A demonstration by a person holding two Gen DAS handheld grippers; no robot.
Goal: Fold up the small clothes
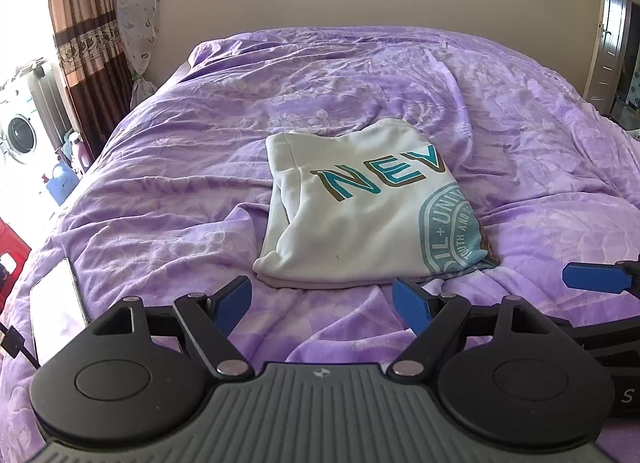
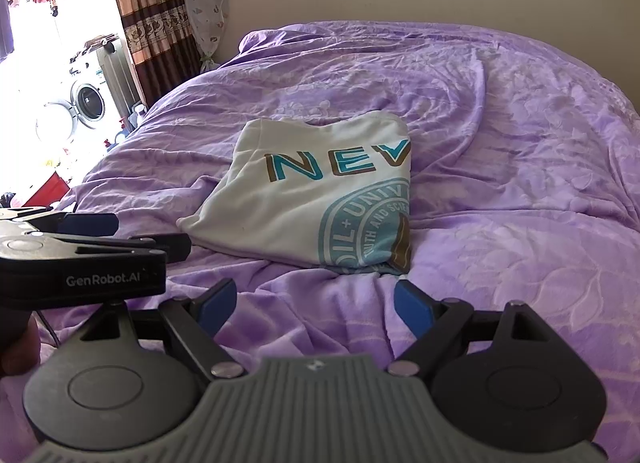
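Observation:
A white T-shirt [image 1: 360, 215] with teal "NEV" lettering and a round teal seal lies folded into a compact rectangle on the purple bedspread [image 1: 160, 183]. In the right wrist view the same T-shirt [image 2: 312, 199] sits just beyond the fingers. My left gripper [image 1: 322, 305] hovers open a little short of the shirt's near edge, nothing between its blue pads. My right gripper [image 2: 316, 309] is open too, near the shirt's near right corner. The left gripper's body [image 2: 80, 259] shows at the left of the right wrist view, and a blue fingertip [image 1: 596, 278] of the right gripper shows at the right edge of the left wrist view.
A phone [image 1: 60, 315] with a cable lies on the bed at the near left. Beyond the bed's left side stand a washing machine [image 1: 20, 135], bottles and a curtain [image 1: 84, 43]. A door [image 1: 612, 35] is at the far right. Wrinkled bedspread [image 2: 520, 183] spreads around the shirt.

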